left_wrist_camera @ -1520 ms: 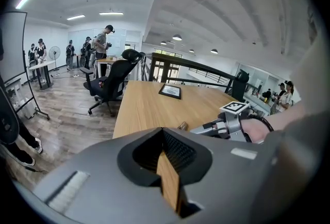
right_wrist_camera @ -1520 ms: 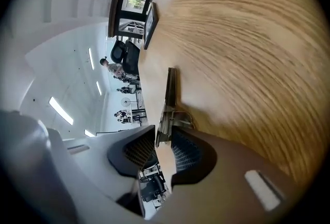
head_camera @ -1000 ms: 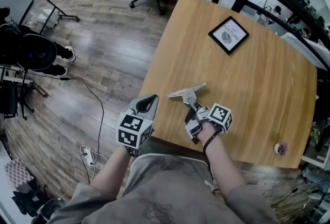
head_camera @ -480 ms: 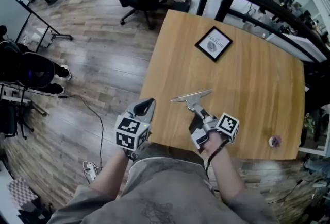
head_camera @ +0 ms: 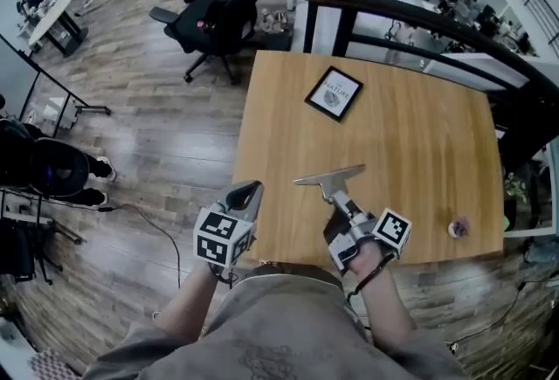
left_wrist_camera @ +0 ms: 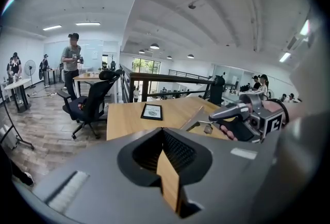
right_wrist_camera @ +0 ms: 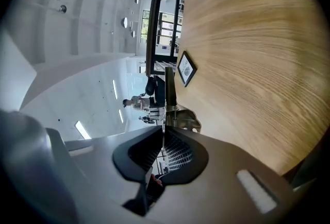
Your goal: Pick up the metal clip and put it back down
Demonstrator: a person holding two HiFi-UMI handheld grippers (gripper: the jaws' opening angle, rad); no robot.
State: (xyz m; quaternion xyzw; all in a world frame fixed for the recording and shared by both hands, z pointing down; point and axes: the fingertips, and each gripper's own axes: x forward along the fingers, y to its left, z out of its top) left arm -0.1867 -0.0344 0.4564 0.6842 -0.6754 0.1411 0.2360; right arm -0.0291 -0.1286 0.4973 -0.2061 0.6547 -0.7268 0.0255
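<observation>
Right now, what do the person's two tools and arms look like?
The left tool and right tool are grey, with dark ribbed pads. Each carries a cube with black-and-white square markers. The person wears a grey short-sleeved shirt.

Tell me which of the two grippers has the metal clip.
The right gripper: its jaws are shut on the handle of the metal clip, which sticks out ahead of it. The left gripper has nothing between its jaws.
</observation>
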